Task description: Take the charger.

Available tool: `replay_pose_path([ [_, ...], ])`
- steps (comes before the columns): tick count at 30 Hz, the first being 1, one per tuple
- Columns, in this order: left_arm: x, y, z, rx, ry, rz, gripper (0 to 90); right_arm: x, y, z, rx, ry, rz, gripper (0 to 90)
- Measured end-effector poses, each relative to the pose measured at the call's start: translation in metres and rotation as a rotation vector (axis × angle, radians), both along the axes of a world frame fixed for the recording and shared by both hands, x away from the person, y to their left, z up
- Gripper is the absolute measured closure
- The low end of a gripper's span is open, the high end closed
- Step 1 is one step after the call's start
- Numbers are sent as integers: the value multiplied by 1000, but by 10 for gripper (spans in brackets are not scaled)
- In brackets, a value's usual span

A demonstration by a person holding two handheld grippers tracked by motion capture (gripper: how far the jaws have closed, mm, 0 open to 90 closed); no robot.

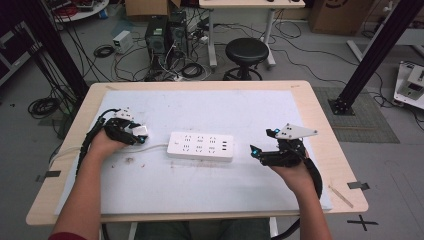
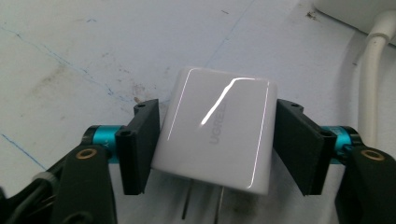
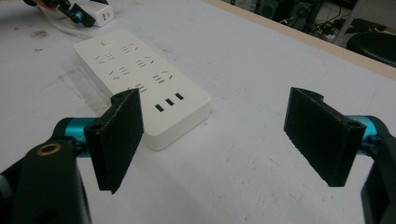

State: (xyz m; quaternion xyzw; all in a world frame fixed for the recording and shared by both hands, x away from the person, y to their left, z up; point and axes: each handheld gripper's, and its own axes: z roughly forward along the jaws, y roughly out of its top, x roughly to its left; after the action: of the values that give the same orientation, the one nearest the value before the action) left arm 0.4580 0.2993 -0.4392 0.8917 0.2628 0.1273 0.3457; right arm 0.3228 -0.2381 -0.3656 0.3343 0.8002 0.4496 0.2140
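High view, layout: the power strip (image 1: 200, 146) is lying flat near the centre of the white mat (image 1: 240, 107), its white cable (image 1: 152, 146) running off its left end toward the left gripper (image 1: 134, 133).
High view, left gripper: it is holding a small white charger (image 1: 140, 131) just left of the strip.
High view, right gripper (image 1: 260, 150): it is hovering just right of the strip, apart from it.
Left gripper view, grip: both pads are pressing the charger's (image 2: 215, 128) two narrow sides; the prongs (image 2: 203, 203) are pointing toward the camera.
Left gripper view, handling: the shell is glossy, rigid and probably light, so it is likely slippery; flat side faces are the sound hold.
Left gripper view, contact with the mat: cannot be judged from this angle.
Right gripper view, jaws: they are standing wide apart, holding nothing.
Right gripper view, strip (image 3: 140, 74): stiff, flat-sided body; bracing its long edges looks best.
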Motion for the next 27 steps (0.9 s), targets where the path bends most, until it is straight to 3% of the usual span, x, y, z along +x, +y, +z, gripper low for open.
replay_pose_path([
  [8, -4, -3, 5, 26, -20, -3, 424, 0, 1, 1, 1, 1, 7, 203],
  [11, -6, -3, 10, 10, -18, -7, 424, 0, 1, 3, 0, 0, 10, 203],
  [14, -12, -3, 21, 2, -47, -3, 424, 2, 0, 6, -5, -5, 16, 203],
  [15, -20, -3, 32, 3, -71, -5, 424, 2, -1, 8, -3, -8, 18, 204],
  [16, -20, -3, 32, 3, -71, -5, 424, 2, -1, 8, -3, -8, 18, 204],
  [17, -29, -2, 44, -5, -94, -14, 424, 3, 0, 12, -2, -16, 28, 204],
  [19, -35, -1, 50, -9, -107, -15, 425, 3, 1, 14, -2, -18, 35, 203],
  [23, -62, 0, 78, -71, -158, -18, 424, 4, 3, 20, -6, -19, 68, 203],
  [25, -80, -3, 93, -86, -180, -38, 424, 4, 5, 23, -6, -17, 78, 204],
  [27, -88, -5, 98, -88, -185, -45, 424, 4, 5, 24, -6, -16, 82, 204],
])
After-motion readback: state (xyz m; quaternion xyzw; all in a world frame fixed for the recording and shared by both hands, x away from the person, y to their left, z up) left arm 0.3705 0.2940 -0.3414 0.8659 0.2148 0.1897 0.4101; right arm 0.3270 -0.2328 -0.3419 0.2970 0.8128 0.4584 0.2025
